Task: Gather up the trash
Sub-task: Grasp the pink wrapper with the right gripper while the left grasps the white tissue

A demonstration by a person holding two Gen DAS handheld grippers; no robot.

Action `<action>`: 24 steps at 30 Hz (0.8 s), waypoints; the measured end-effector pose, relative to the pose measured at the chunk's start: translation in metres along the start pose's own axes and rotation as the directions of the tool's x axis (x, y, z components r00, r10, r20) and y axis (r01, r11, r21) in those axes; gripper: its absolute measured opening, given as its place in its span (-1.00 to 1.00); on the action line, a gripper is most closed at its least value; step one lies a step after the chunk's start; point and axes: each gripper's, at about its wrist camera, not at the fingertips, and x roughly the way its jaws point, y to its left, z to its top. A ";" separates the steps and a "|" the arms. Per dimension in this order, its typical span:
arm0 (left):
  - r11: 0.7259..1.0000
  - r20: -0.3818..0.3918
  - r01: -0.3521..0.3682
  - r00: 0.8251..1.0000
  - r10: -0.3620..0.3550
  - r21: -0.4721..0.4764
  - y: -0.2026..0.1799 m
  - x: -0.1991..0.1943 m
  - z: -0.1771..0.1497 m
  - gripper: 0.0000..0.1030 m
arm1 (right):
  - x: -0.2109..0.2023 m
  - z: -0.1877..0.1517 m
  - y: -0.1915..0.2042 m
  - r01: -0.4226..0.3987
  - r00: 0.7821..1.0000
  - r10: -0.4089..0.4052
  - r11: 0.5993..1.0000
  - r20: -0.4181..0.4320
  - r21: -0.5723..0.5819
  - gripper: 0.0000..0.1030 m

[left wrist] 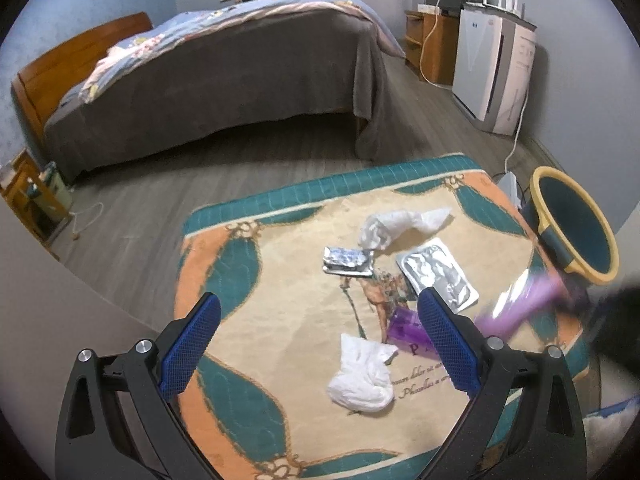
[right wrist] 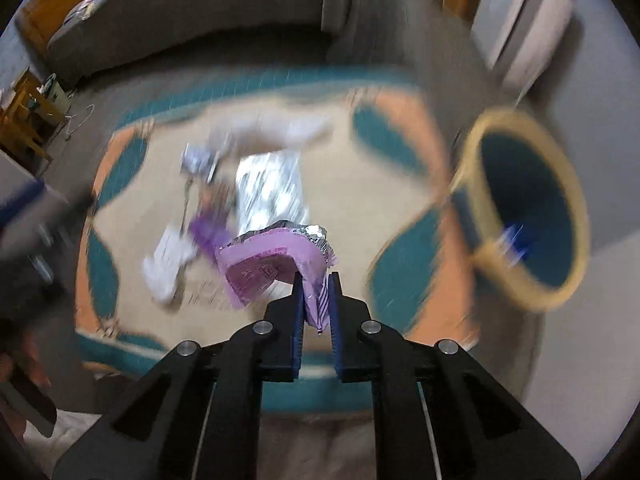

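Note:
Trash lies on a patterned mat (left wrist: 256, 320): a crumpled white tissue (left wrist: 362, 380), a second white tissue (left wrist: 400, 222), a small foil wrapper (left wrist: 347, 261), a large silver foil pack (left wrist: 438, 274) and a purple wrapper (left wrist: 404, 326). My left gripper (left wrist: 316, 344) is open above the mat, near the white tissue. My right gripper (right wrist: 316, 280) is shut on a pink foil-lined wrapper (right wrist: 272, 256), held above the mat; it shows blurred in the left wrist view (left wrist: 528, 304). A blue bin with a yellow rim (left wrist: 576, 224) stands at the mat's right edge, also in the right wrist view (right wrist: 528, 208).
A bed with a grey cover (left wrist: 224, 80) stands beyond the mat. A white appliance (left wrist: 492, 72) and a wooden cabinet (left wrist: 432, 44) stand against the right wall. A small wooden shelf (left wrist: 32, 196) is at the left. A white cable (left wrist: 512, 148) runs along the floor.

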 end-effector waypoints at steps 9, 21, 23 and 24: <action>0.996 -0.048 -0.091 0.995 0.091 -0.001 -0.015 0.030 -0.021 0.89 | -0.005 0.047 -0.047 -0.061 0.993 0.046 0.990 0.113 0.127 -0.79; 0.993 -0.312 -0.020 0.950 -0.017 -0.116 -0.013 0.087 -0.065 0.25 | 0.009 0.056 -0.039 -0.118 0.990 0.104 0.981 0.094 0.154 -0.79; 0.990 -0.350 0.006 0.935 -0.056 -0.142 -0.011 0.094 -0.070 -0.07 | 0.008 0.056 -0.041 -0.122 0.990 0.109 0.982 0.094 0.147 -0.80; 0.990 -0.358 0.011 0.932 -0.061 -0.140 -0.012 0.096 -0.070 -0.27 | 0.007 0.055 -0.043 -0.123 0.989 0.109 0.981 0.095 0.147 -0.79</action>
